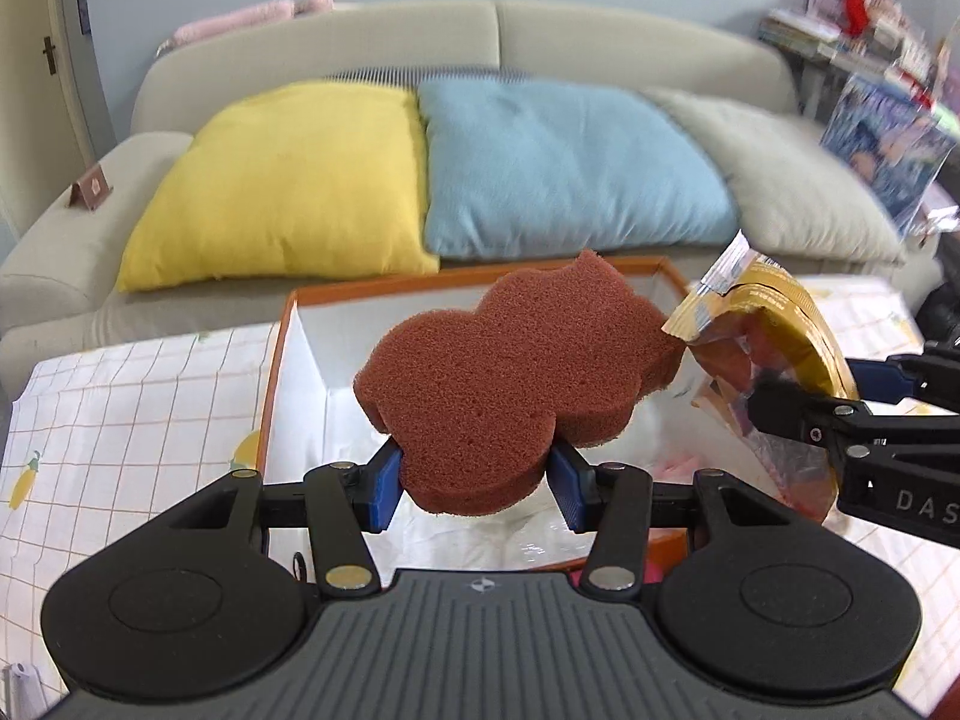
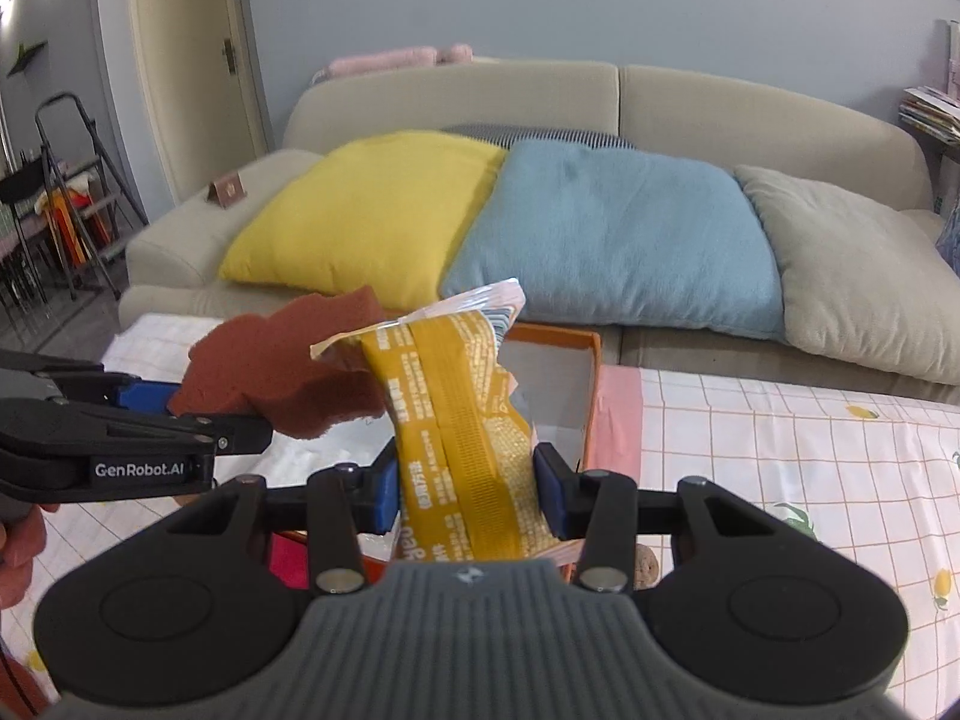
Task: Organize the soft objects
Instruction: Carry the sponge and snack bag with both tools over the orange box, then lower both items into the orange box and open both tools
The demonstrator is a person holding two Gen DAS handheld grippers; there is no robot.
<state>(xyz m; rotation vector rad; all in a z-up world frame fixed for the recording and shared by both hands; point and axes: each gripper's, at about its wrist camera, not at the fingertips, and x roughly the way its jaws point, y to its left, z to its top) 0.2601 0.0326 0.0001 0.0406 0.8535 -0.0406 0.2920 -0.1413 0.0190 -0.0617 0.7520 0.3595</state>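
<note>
My left tongs point(image 1: 474, 483) are clamped on the brown sponge point(image 1: 516, 372), blue pads pressing its narrow end, the rest sticking out ahead. My right tongs point(image 2: 467, 489) are pinching the yellow packet point(image 2: 462, 420), which stands up between the pads with its torn top forward. Sponge and packet nearly touch, side by side. Just below and ahead of both tongs sits the orange box point(image 1: 282, 354) on the checked desk point(image 2: 780, 450). Beyond it, the sofa point(image 1: 600, 36) with yellow, blue and grey cushions.
</note>
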